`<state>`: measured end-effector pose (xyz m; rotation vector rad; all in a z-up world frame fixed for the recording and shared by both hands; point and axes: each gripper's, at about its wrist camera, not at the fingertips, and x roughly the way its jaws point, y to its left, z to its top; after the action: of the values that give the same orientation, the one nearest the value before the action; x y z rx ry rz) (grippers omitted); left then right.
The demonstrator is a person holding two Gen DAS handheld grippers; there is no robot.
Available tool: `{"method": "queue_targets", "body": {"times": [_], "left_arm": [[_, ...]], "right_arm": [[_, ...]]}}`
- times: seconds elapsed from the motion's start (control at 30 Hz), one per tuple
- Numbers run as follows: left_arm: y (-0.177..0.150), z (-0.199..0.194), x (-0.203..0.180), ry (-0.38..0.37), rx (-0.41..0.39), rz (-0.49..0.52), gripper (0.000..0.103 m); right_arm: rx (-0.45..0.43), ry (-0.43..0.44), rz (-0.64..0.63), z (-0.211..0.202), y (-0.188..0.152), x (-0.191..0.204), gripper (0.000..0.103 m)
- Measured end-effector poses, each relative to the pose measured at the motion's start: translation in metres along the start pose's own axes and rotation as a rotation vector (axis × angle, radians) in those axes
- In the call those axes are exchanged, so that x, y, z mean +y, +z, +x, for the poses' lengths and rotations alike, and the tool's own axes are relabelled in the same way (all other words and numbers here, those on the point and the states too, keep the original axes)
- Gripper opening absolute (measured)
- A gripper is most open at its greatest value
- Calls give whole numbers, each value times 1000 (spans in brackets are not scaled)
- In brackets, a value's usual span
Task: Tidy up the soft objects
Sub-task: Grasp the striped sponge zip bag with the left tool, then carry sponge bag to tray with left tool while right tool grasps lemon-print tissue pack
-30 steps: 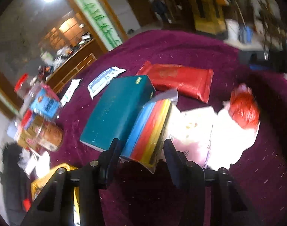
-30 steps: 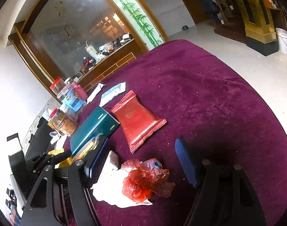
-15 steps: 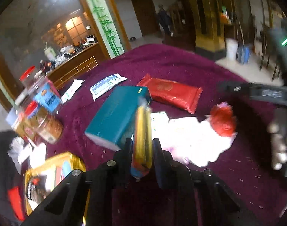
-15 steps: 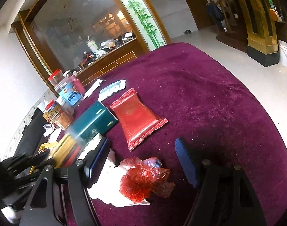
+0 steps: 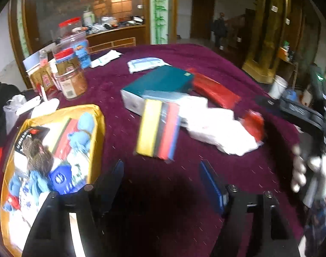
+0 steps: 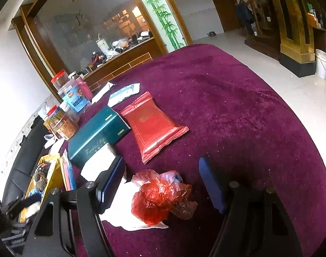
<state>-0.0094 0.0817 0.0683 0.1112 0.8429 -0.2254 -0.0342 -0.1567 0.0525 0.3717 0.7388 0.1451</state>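
the left hand-held gripper (image 5: 160, 180) is seen with its jaws opening and nothing between them; only bare purple table (image 5: 205, 60) shows in the gap. the striped pack (image 5: 157, 128) lies flat just ahead of it, slightly left of centre, apart from both fingers. its long axis runs away from the gripper, nearly in line with the pointing direction, so the jaws would straddle its narrow width if it were approached again. its far end touches the teal box (image 5: 158, 81), and a white bag (image 5: 216, 126) lies beside it to the right. the yellow bag (image 5: 55, 150), already holding soft items, lies close on the left of the left gripper.

the right hand-held gripper (image 6: 163, 184) is held open over the table, gripping nothing. the red bag (image 6: 160, 194) lies crumpled just ahead, between the lines of the two fingers but untouched, on top of the white bag. the red packet (image 6: 152, 126) lies flat further ahead, its long axis slanting away to the left.

the red bag is judged nearer to the right gripper; the striped pack and the yellow bag are nearer to the left.
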Motion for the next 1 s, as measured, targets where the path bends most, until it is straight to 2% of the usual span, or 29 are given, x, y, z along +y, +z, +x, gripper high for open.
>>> {"method": "queue_targets", "body": {"times": [0.17,0.3,0.37,0.4,0.43,0.47,0.53,0.7,0.83,0.93,1.0], "left_arm": [[23,42,-13,132,31,115,79],[37,74,-20,173,45,161,83],[39,85,-19,157,56,160,83],[39,89,-18,130,66,148,80],[37,87,-16,89,67,117,59],[36,85,-15,67,68,102,47],[32,70,-13,1,53,78,45],[16,11,-15,-97,-31,60,45],[-12,-52,5,-216,-111,-43,45],[-39,-85,32,-250,-151,-125,45],[-59,-102,54,-233,-168,-177,45]], "right_arm": [[1,-2,-4,1,0,1,71],[8,-11,-13,5,-1,1,71],[12,-17,-21,7,0,2,71],[14,-22,-26,7,0,2,71],[15,-25,-31,8,0,3,71],[16,-23,-32,8,-1,3,71],[17,-21,-34,9,0,3,71],[15,-26,-39,10,0,3,71],[11,-11,-56,9,-1,6,71],[9,22,-92,7,-3,15,71],[18,74,-112,6,-5,23,73]]}}
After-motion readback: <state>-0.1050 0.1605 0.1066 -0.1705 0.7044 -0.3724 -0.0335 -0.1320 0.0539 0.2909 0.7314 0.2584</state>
